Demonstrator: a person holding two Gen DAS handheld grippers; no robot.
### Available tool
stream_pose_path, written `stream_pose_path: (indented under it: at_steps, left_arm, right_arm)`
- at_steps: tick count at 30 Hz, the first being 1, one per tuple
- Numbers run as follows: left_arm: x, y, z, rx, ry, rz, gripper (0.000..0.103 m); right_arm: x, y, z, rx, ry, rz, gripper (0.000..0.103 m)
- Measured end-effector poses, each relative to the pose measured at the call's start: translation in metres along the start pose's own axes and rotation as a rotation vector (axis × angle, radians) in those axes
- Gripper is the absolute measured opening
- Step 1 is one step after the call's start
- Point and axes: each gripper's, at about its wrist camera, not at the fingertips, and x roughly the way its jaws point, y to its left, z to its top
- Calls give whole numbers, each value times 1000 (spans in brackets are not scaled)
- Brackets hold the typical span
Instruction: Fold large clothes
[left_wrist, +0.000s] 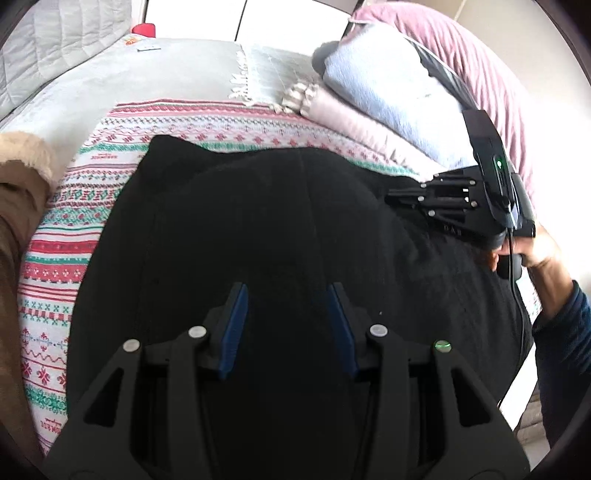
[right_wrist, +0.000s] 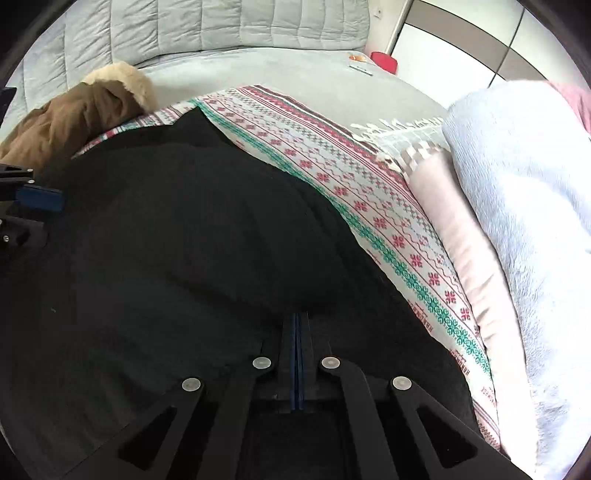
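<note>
Hovering spread wide over the black garment (left_wrist: 258, 221) flat on the patterned blanket (left_wrist: 59, 258) on the bed, the left gripper (left_wrist: 286, 317) sits above its middle while the right gripper (right_wrist: 299, 332), fingers pressed together at its right edge, maybe pinching cloth.

One black garment (left_wrist: 280, 221), one brown coat (right_wrist: 74, 114), perhaps three folded blankets (right_wrist: 517, 206), two tools (left_wrist: 284, 310).
</note>
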Motion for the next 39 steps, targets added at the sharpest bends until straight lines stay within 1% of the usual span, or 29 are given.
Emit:
stream_pose_path:
  at_steps: [2,3,4,5,6,7,8,9,10,12,13,14,16,17,18,19,20,21,25,27,30,32,34,36,39]
  left_arm:
    - [-1,0,0,4,-1,3,46]
    - [-2,0,0,5,2,2,46]
    - [-2,0,-1,7,5,-4,46]
    - [-2,-1,-2,14,13,-10,46]
    - [-3,-1,-3,18,17,-12,46]
    - [-2,-3,-4,25,24,-14,46]
    - [-1,-5,-4,30,29,-16,46]
    - [-1,-6,-4,32,32,-20,46]
    - [0,-8,-4,35,35,-27,46]
    - [2,-10,-5,37,36,-33,46]
    - [4,-12,-6,47,42,-33,46]
    - [4,-13,-7,54,46,-29,46]
    - [5,-12,-9,56,51,-23,46]
    - [6,-11,-9,53,53,-24,46]
    - [6,-9,-10,45,56,-25,46]
    - [7,-7,-10,34,58,-27,46]
    - [7,-5,-11,27,57,-29,46]
    - [7,-4,-11,27,55,-25,46]
    - [5,-3,-13,29,44,-14,46]
    - [6,-3,-12,25,41,-16,46]
    - [3,-2,-11,16,30,-8,46]
    - [0,-1,-7,1,13,0,46]
    - [-3,-3,-3,-1,-7,10,46]
    - [-4,-6,-1,3,-14,16,46]
    - [3,-7,-2,3,-1,36,46]
  right_arm:
    - [5,-9,3,51,23,-27,0]
    - [5,-19,3,96,13,-37,1]
    - [3,-27,2,140,5,-38,2]
    - [1,-37,0,185,-3,-20,8]
    - [-1,-46,-3,221,-24,7,20]
    - [-2,-53,-4,248,-41,24,28]
    - [-2,-59,-5,263,-45,40,54]
    - [2,-62,-4,269,-38,63,72]
    - [7,-60,0,254,-28,74,73]
    - [16,-47,13,193,-14,61,73]
    - [20,-45,19,172,-23,72,73]
    - [25,-41,26,159,-37,104,73]
    - [36,-44,26,156,-32,155,73]
    - [48,-42,27,147,-7,179,73]
    - [48,-40,22,139,7,184,72]
    - [53,-38,20,133,5,198,68]
    - [53,-37,16,132,-5,225,37]
    - [50,-37,14,131,-15,222,7]
    - [29,-15,7,33,-58,115,5]
    - [17,-9,7,3,-70,95,5]
    - [-3,-13,15,-8,-129,-9,4]
    - [-11,-17,24,-5,-153,-58,4]
    - [-2,-8,34,-46,-128,-116,4]
    - [18,2,40,-94,-83,-170,4]
    - [52,3,38,-102,-14,-214,4]
